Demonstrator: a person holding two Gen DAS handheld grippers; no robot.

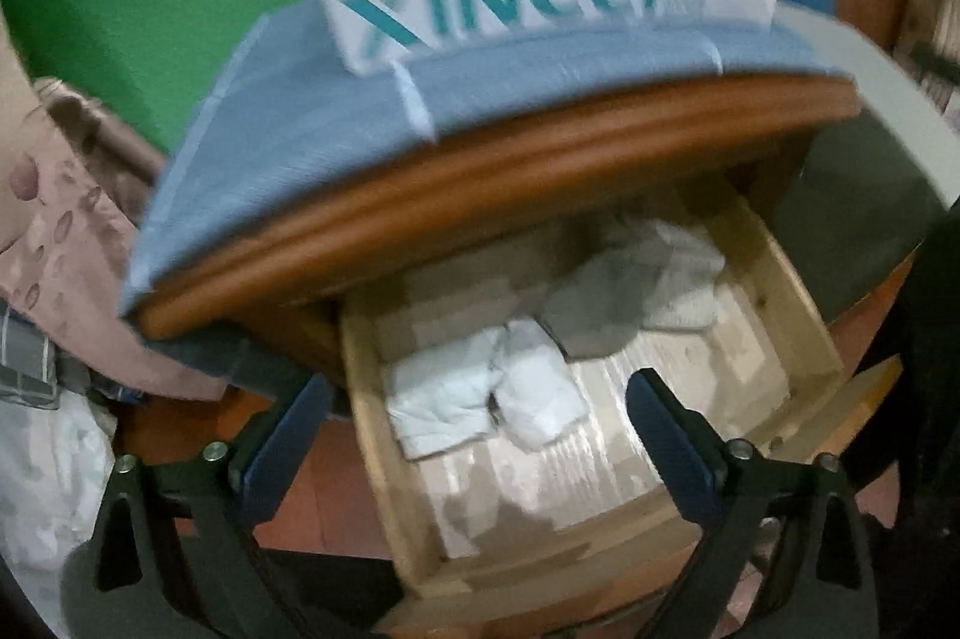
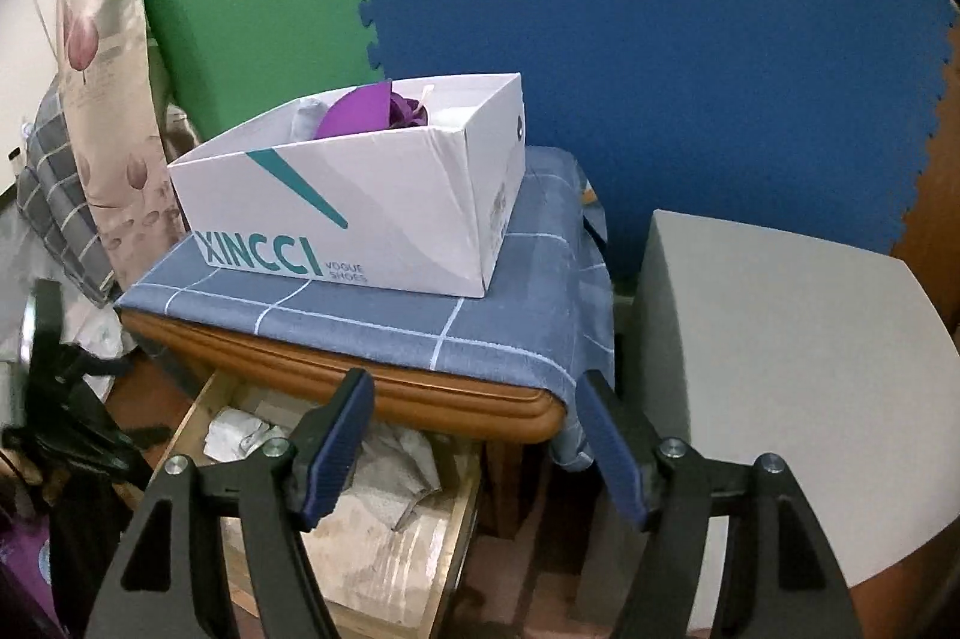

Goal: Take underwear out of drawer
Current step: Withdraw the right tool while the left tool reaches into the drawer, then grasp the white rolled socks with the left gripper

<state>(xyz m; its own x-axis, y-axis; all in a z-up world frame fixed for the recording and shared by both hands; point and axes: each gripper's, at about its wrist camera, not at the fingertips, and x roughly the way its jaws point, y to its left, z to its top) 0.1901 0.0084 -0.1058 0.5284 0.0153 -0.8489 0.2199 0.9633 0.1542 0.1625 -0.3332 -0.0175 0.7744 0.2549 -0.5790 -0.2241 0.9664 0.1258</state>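
The wooden drawer (image 1: 780, 291) of the nightstand stands pulled out. Inside lie white folded underwear (image 1: 486, 393) at the left and a grey piece (image 1: 606, 303) with more white fabric behind it. My left gripper (image 1: 480, 399) is open and empty, hovering above the drawer with its blue pads over the white pieces. My right gripper (image 2: 474, 399) is open and empty, held higher, in front of the nightstand's front edge. The drawer (image 2: 198, 411) and crumpled white and grey underwear (image 2: 396, 459) show below its left finger.
A white XINCCI shoe box (image 2: 360, 219) with purple items sits on the blue checked cloth (image 2: 480, 315) covering the nightstand top. A grey-white cabinet (image 2: 780, 369) stands at the right. Pillows and bedding (image 1: 54, 231) lie at the left. Green and blue foam mats line the wall.
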